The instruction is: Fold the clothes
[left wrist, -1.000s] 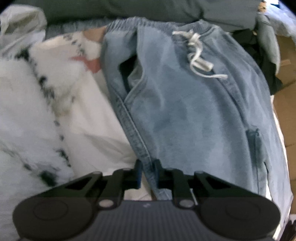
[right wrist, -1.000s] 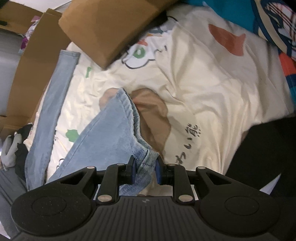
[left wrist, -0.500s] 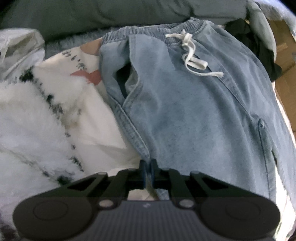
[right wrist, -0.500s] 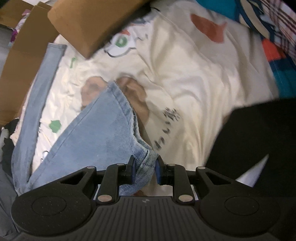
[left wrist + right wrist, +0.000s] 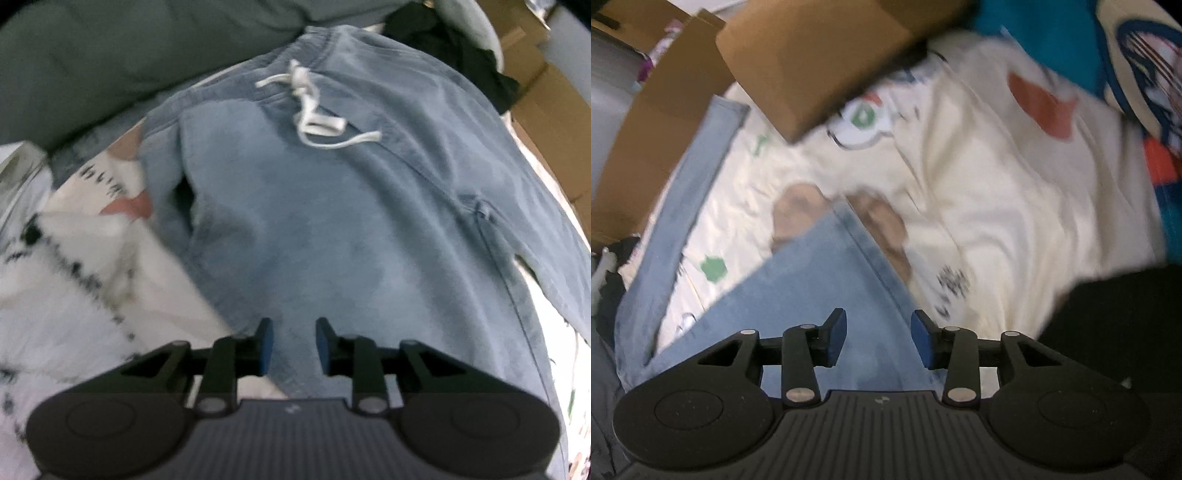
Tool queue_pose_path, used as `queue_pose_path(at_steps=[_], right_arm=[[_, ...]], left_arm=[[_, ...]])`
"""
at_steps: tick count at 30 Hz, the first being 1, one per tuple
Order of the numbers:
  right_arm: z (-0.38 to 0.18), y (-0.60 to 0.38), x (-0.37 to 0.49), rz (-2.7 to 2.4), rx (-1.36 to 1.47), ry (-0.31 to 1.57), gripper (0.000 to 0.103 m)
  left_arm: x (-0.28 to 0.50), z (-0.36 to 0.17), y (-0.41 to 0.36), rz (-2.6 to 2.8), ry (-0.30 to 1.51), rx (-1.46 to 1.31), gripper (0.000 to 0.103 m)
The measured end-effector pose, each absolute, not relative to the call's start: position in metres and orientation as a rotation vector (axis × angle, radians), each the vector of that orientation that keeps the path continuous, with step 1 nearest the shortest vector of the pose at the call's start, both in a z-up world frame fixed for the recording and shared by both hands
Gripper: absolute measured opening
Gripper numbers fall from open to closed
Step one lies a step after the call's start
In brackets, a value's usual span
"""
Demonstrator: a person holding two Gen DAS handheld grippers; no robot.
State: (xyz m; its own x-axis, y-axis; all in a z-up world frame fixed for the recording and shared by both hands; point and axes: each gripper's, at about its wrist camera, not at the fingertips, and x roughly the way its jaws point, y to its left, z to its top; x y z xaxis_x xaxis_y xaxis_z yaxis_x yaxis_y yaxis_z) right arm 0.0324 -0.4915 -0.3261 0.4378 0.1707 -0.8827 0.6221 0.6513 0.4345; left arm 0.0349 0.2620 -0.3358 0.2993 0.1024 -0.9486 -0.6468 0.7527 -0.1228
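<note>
With both the left gripper (image 5: 291,345) and the right gripper (image 5: 878,338) spread and empty, the drawstring jeans (image 5: 332,229) are judged between folds, and a fresh grasp is called for.

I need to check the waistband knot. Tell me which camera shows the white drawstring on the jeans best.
The left wrist view: the white drawstring lies in loose loops at the waistband of the jeans, unobstructed though slightly blurred. The right wrist view shows only a jeans leg and hem on the cream sheet, no drawstring.
</note>
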Motion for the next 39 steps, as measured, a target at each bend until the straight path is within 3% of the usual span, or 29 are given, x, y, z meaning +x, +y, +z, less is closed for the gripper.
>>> queue_pose_path(at_steps=[5,27,29,32,39], right_arm=[[-0.334,-0.492,0.062,-0.295,0.762,1.075,0.047],[-0.389,-0.455,0.144,-0.13,0.256,1.046,0.047],[-0.388,-0.448,0.146,-0.118,0.2,1.044,0.039],[-0.382,-0.448,0.144,-0.112,0.191,1.049,0.014],[-0.364,-0.444,0.137,-0.183,0.154,1.049,0.011]], left_arm=[[0.056,-0.328,0.247,0.479,1.158,-0.506,0.039],[0.104,-0.319,0.192,0.381,1.213,-0.355,0.049],[0.105,-0.32,0.188,0.374,1.214,-0.356,0.05],[0.107,-0.323,0.185,0.369,1.217,-0.353,0.05],[0.131,-0.33,0.181,0.345,1.19,-0.332,0.05]])
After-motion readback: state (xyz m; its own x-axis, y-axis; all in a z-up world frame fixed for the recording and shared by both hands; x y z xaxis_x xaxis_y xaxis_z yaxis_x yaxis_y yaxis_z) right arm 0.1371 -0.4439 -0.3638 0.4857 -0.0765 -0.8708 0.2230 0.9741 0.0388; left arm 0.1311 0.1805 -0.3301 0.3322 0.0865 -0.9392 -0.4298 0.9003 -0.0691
